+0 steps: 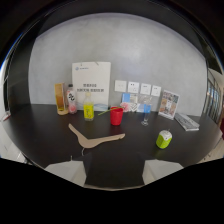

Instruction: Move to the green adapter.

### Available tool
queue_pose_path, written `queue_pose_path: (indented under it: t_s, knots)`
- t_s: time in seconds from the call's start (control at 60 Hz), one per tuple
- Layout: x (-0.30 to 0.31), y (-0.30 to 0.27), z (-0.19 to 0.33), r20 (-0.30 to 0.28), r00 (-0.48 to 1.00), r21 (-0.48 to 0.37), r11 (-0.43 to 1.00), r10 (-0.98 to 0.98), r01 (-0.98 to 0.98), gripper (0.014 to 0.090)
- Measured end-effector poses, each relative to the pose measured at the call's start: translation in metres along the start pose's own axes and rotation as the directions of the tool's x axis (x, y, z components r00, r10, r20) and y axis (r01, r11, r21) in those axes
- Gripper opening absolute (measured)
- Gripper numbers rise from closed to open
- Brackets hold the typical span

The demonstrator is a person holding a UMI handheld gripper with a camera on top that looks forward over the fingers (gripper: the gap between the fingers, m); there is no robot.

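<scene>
The green adapter (163, 139), a small lime-green block with a pale top, stands on the dark table (45, 125), towards its front right. It is far ahead and off to the right of where the camera looks. A black band covers the bottom of the gripper view, and the fingers do not show in it.
A wooden hanger (95, 137) lies flat near the table's front. Behind it stand a red cup (116, 116), a yellow bottle (88, 107), a tall amber bottle (61, 99), a stemmed glass (145, 114) and a white sign (91, 80). A booklet (186, 121) lies behind the adapter.
</scene>
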Motion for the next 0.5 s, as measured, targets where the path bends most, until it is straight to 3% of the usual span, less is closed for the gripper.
queue_pose_path:
  t_s: [0.25, 0.5]
  knots:
    - [0.004, 0.014, -0.008, -0.021, 1.000, -0.019, 1.000, 0.003, -0.003, 0.0849]
    - [0.063, 0.043, -0.007, -0.094, 0.996, -0.057, 0.998, 0.003, -0.009, 0.0848]
